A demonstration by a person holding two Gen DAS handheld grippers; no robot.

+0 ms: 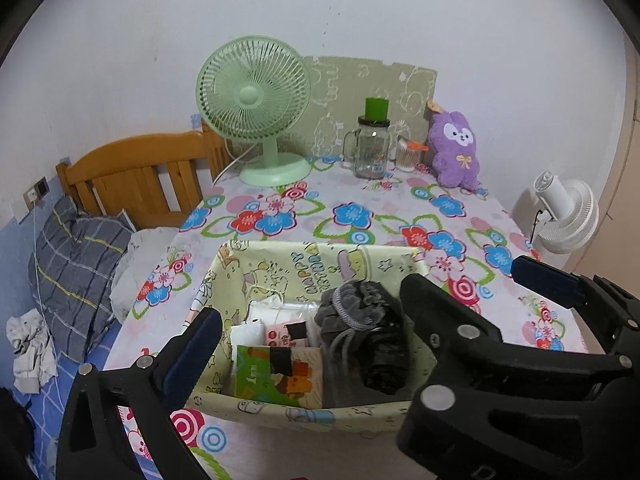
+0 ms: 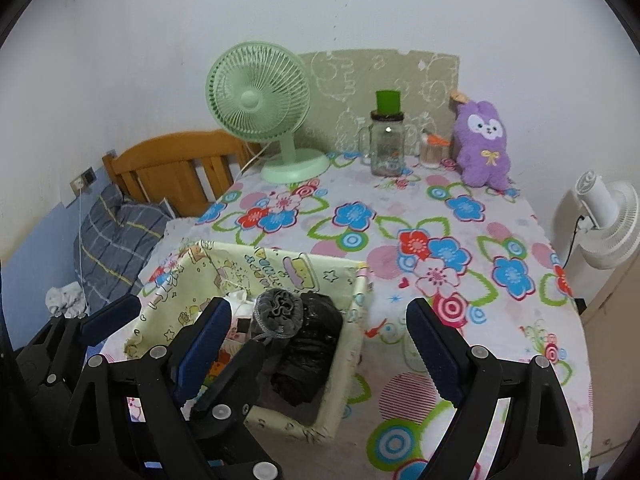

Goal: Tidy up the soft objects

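Both grippers are hanging over the near edge of a table covered with a floral cloth (image 1: 360,200).

Left gripper (image 1: 312,312): I am seeing its jaws standing wide apart with nothing between the pads. They are framing a yellow cartoon-print fabric basket (image 1: 280,264) that is sitting on the cloth below them.

Right gripper (image 2: 320,328): jaws also spread, empty. Its left finger is overlapping the basket in the right wrist view; its right finger is hanging over bare cloth beside the basket.

Inside the basket:
- a grey drawstring pouch (image 1: 352,304) is lying on top, toward the right side
- a crumpled black plastic bag (image 1: 384,356) is sitting just below and beside it
- a white folded item (image 1: 272,308) is lying at the left back
- a green and orange packet (image 1: 276,376) is standing against the near wall

At the far edge of the table, well apart from the basket, a purple plush bunny (image 1: 456,148) is leaning upright against the wall. Beside it I am noting a small container of cotton swabs (image 1: 406,156), a glass mug jar with a green cap (image 1: 370,148), and a mint desk fan (image 1: 256,104).

To the left, a plaid pillow (image 1: 76,264) is lying on a bed with a wooden headboard (image 1: 132,168). A white fan (image 1: 560,216) is standing off the table's right side.
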